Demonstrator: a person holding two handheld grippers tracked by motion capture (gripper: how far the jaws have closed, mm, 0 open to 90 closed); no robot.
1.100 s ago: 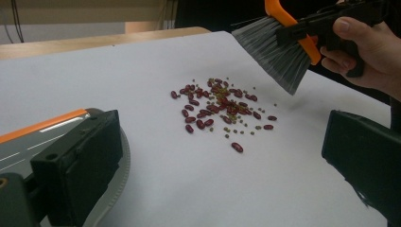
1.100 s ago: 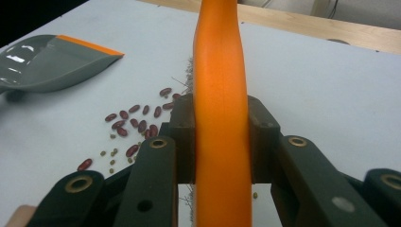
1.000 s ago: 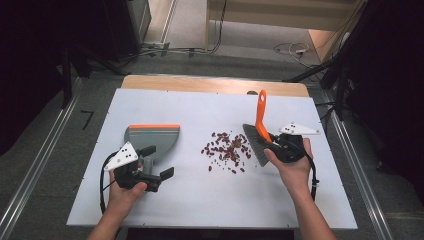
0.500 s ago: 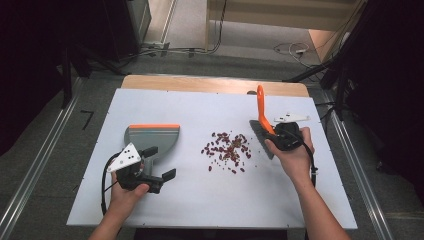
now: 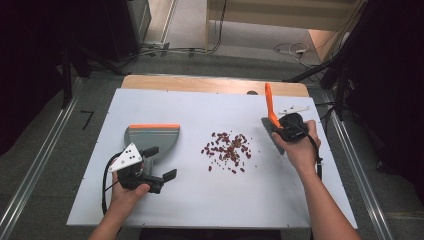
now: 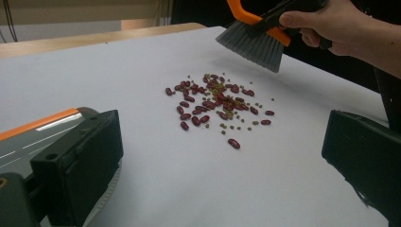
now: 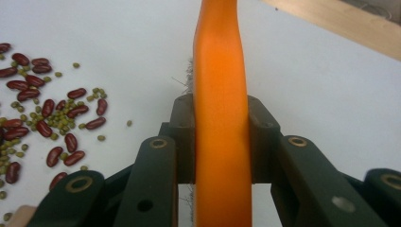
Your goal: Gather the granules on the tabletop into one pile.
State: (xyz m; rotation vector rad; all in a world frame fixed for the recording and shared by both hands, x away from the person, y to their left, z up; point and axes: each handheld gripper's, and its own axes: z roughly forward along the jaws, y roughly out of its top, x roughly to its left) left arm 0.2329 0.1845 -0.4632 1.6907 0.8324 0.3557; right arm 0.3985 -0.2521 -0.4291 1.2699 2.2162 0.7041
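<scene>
Right gripper (image 5: pixel 280 126), jaws clamped on the orange handle of a brush (image 5: pixel 270 116), holds the grey bristles just above the white table (image 5: pixel 300 200), to the right of the scattered beans (image 5: pixel 227 149) and apart from them. Left gripper (image 5: pixel 160 164), jaws spread wide and holding nothing, rests beside the grey dustpan (image 5: pixel 151 135), which lies flat left of the beans.

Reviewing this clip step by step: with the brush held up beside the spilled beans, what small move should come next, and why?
Probably lower the brush to the table just right of the beans. The right gripper is shut on its orange handle, and in the left gripper view the bristles hang above the surface, off the pile. The dustpan lies on the pile's far side beside the open left gripper, so a sweep toward it could then start.
</scene>
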